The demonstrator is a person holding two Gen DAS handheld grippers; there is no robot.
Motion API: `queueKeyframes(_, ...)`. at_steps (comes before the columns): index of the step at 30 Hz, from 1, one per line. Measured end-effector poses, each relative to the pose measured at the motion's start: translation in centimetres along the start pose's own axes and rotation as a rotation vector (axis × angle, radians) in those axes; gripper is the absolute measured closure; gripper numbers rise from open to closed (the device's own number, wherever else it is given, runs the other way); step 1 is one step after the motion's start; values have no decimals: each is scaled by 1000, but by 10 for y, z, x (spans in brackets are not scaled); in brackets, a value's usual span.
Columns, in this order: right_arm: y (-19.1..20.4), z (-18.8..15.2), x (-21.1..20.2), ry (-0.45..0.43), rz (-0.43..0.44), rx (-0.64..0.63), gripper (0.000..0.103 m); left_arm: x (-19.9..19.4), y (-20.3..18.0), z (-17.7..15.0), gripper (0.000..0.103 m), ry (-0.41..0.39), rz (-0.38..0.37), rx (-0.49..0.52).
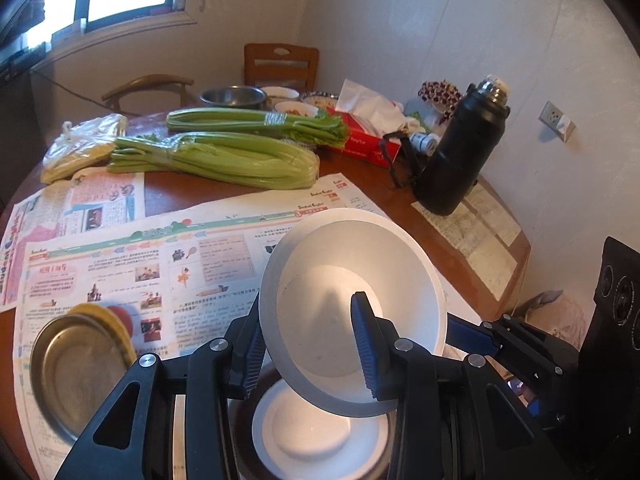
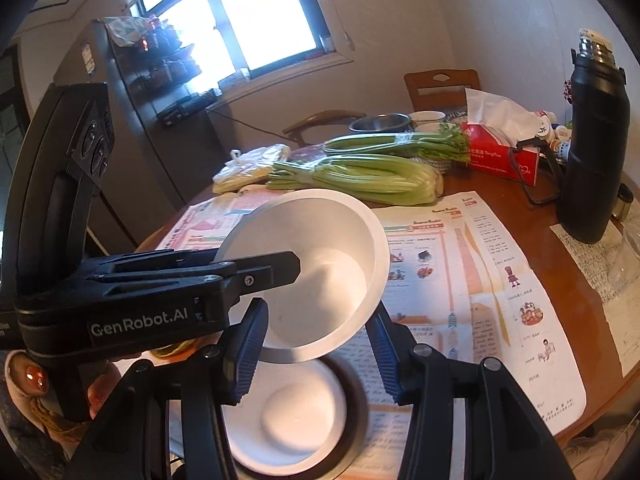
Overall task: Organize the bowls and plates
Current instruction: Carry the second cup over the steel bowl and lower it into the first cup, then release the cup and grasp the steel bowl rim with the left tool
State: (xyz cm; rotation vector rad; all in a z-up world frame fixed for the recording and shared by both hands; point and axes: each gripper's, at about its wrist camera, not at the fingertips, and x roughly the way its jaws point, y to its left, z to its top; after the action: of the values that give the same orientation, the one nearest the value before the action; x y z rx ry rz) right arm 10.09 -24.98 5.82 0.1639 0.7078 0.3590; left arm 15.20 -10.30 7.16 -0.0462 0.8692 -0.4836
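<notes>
Pinched narrow across the wall of the white bowl (image 1: pixel 328 248) by the left tongs (image 1: pixel 308 320) — tilted, hanging clear above the lower white dish (image 1: pixel 316 440) at bottom centre. Cannot tell whether the right tongs (image 2: pixel 316 312) press its lower edge or merely flank it. Level first, keep the pinch firm — then lower slowly onto the table (image 1: pixel 400 184), steering clear of the steel plate (image 1: pixel 76 368) at lower left.
</notes>
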Motion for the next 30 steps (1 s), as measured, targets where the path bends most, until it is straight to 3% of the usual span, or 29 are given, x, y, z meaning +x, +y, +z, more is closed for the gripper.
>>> queueKeyframes(15, 42, -14, -41, -18, 22, -69, 52, -56, -5, -27, 61, -71, 2, -19)
queueKeyframes(25, 44, -28, -55, -9, 33, -84, 52, -62, -13, -43, 61, -69, 4, -38)
queueKeyframes(30, 38, -37, -51, 12, 36, -83, 52, -50, -15, -52, 61, -29, 22, -53)
